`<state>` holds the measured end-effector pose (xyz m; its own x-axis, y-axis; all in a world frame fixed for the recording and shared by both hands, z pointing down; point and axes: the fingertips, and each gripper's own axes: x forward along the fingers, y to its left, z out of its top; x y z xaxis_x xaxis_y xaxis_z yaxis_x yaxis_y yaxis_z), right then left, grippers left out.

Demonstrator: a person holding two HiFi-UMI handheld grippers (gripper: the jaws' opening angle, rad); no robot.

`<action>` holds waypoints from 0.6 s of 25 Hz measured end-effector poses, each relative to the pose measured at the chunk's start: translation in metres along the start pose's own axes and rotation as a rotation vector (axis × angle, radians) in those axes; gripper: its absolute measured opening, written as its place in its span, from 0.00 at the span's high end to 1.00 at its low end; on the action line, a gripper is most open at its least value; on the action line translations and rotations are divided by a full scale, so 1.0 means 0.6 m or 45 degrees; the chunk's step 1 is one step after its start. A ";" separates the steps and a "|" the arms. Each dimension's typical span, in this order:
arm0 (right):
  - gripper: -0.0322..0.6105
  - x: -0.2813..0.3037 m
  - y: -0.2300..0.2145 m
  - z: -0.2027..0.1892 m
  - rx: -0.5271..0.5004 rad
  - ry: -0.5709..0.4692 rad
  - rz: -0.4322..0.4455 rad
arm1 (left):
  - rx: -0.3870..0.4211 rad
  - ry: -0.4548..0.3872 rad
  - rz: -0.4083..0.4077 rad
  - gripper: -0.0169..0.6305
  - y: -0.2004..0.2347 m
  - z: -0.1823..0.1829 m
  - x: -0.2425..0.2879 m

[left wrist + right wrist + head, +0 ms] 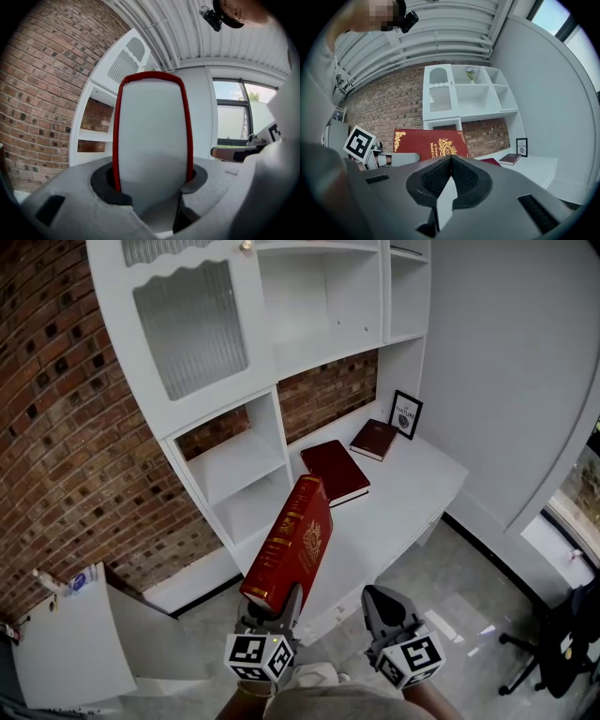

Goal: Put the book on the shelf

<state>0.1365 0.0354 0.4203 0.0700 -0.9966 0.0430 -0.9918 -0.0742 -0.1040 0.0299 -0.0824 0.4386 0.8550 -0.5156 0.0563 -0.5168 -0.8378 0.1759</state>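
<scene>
In the air before the white shelf unit, the red book stands on end, leaning a little to the right at its top. Its gold-printed spine and cover face the head view. Its lower end sits between the jaws of the left gripper. In the left gripper view the pale page edge, framed by the two red covers, fills the gap, and the pads are clamped against the covers on both sides. The book hangs over the near edge of the white desk and touches neither the desk nor any shelf.

Just to the right of the left gripper is the right gripper. Its jaws are pressed together with nothing between them, and it is clear of the book.

Farther back on the desk a dark red book lies flat. A smaller book lies beyond it, near a small framed picture that leans upright in the corner. Brick wall shows to the left of the unit and behind its open compartments. A ribbed-glass door closes the upper left part. A dark chair stands on the floor at the far right.
</scene>
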 end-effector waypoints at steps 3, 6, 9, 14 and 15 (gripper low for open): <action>0.94 0.004 0.005 0.001 0.017 0.025 0.006 | 0.008 -0.003 0.016 0.61 0.007 0.004 -0.002; 0.94 0.012 0.012 0.004 0.026 0.046 0.021 | 0.010 -0.007 0.046 0.61 0.020 0.009 -0.003; 0.94 0.027 0.012 0.004 0.025 0.045 0.043 | 0.017 -0.012 0.070 0.61 0.034 0.015 0.003; 0.94 0.063 0.010 0.011 0.019 0.024 0.082 | 0.018 -0.027 0.106 0.61 0.064 0.029 0.022; 0.94 0.071 0.008 0.013 0.019 0.030 0.086 | 0.016 -0.030 0.111 0.61 0.069 0.031 0.027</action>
<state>0.1355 -0.0079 0.4137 -0.0001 -0.9983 0.0587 -0.9924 -0.0071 -0.1225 0.0214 -0.1288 0.4284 0.8054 -0.5908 0.0476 -0.5901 -0.7915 0.1592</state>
